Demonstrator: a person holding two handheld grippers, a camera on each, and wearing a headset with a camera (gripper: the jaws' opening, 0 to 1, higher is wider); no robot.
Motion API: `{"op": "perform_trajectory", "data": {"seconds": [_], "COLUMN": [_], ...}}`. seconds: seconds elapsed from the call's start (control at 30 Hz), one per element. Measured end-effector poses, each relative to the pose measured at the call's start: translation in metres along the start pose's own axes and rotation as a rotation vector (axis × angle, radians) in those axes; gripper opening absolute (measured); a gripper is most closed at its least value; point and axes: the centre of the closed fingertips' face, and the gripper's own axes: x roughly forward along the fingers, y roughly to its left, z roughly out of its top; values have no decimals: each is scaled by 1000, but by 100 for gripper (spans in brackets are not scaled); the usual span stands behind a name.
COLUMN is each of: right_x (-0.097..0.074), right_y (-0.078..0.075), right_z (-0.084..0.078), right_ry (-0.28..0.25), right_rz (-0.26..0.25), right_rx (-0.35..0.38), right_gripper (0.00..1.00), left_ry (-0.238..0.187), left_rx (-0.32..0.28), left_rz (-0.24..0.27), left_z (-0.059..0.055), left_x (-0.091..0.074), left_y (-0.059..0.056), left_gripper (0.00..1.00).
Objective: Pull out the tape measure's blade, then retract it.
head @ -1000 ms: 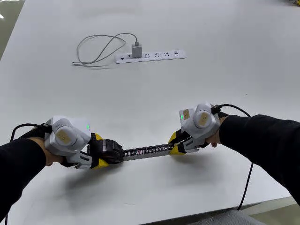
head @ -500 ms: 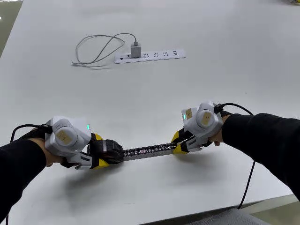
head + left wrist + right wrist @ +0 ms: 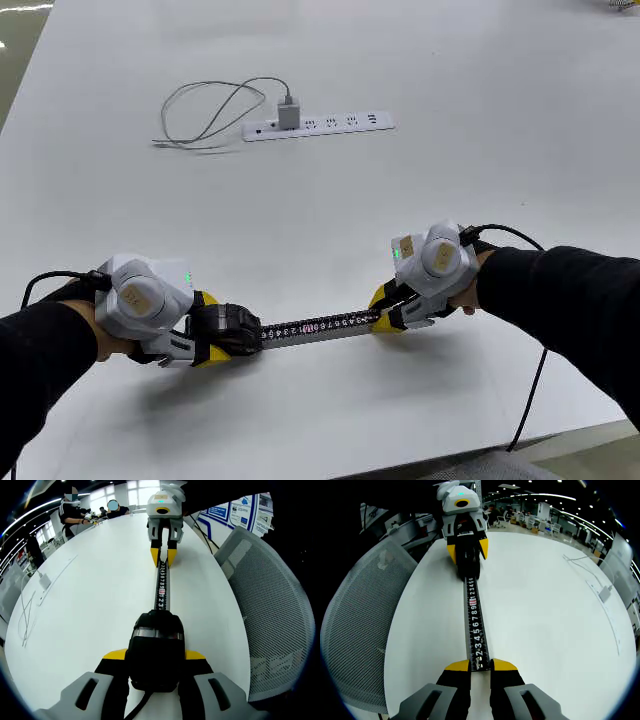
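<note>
1. White workbench (image 3: 450,120) spreads wide, with both grippers near its front edge.
2. Nearest, the left gripper (image 3: 225,325) clamps its yellow-tipped jaws on the tape measure's black case (image 3: 156,645), low over the bench.
3. From the case the blade (image 3: 474,620) stretches straight, pale with black numerals and a red mark.
4. At its free end, the right gripper (image 3: 380,310) pinches the blade, jaws nearly closed.
5. Farther back lie a white power strip (image 3: 318,124), a plugged-in charger (image 3: 288,110) and a looped grey cable (image 3: 205,105).

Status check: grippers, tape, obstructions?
Left gripper shut on tape measure case. Right gripper shut on end of blade, partly out. Power strip far off, not in the way.
</note>
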Motion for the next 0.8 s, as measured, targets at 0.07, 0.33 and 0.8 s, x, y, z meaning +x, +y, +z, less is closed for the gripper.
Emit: {"op": "perform_trajectory", "data": {"seconds": [0.07, 0.33, 0.8], "right_x": [-1, -4, -12], "right_y": [0, 0, -1], "right_z": [-2, -6, -19], "right_ry": [1, 8, 24], "right_rz": [0, 4, -3], "right_rx": [1, 5, 11], "right_gripper": [10, 10, 10], "left_ry": [0, -1, -14], "left_rx": [0, -2, -7], "left_rz": [2, 4, 0], "left_z": [0, -1, 0], "left_x": [0, 1, 1], "left_y": [0, 1, 1], "left_gripper": [33, 33, 33]}}
